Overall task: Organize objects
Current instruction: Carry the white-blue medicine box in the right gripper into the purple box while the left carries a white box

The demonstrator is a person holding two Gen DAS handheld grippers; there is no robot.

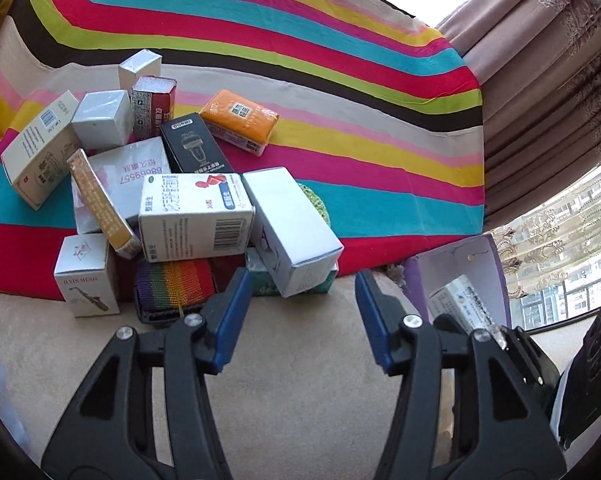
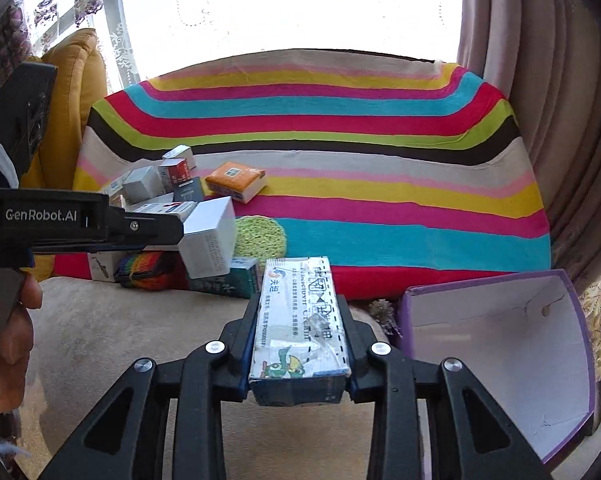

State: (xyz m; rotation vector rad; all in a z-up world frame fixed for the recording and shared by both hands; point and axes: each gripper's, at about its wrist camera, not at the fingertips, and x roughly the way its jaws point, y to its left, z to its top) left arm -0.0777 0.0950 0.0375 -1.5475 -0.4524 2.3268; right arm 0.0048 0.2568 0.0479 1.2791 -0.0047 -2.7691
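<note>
The right gripper (image 2: 298, 344) is clenched on a taped white-and-blue medicine box (image 2: 298, 316), its pads pressing both long sides, and the box hangs over the beige sofa seat (image 2: 140, 340) just left of the purple-rimmed open box (image 2: 500, 344), which looks like the bin for sorting. The left gripper (image 1: 300, 316) is released, jaws apart with nothing between them, pointing down at the near edge of the pile of small boxes (image 1: 196, 216) that leans against the striped blanket (image 1: 300, 80). My main worry is that pile: a plain white box (image 1: 296, 232) lies tilted on a green packet (image 1: 260, 276), with a barcode box (image 1: 196, 216) propped beside it, so nudging any one of them could send the others sliding off the seat edge. The held box carries loose, glossy tape, and the pads grip only its near half, so it may pivot or slip if swung quickly toward the bin. The bin's thin wall also looks cracked and could tip if struck. The right wrist view shows the bin's empty white interior, the grip itself, and a hand (image 2: 8, 332) on the left tool's handle; the left wrist view shows only a corner of that bin, yet reveals the pile's layering, the rainbow strap (image 1: 174, 284) and a saxophone-print box (image 1: 86, 276) at its near left.
</note>
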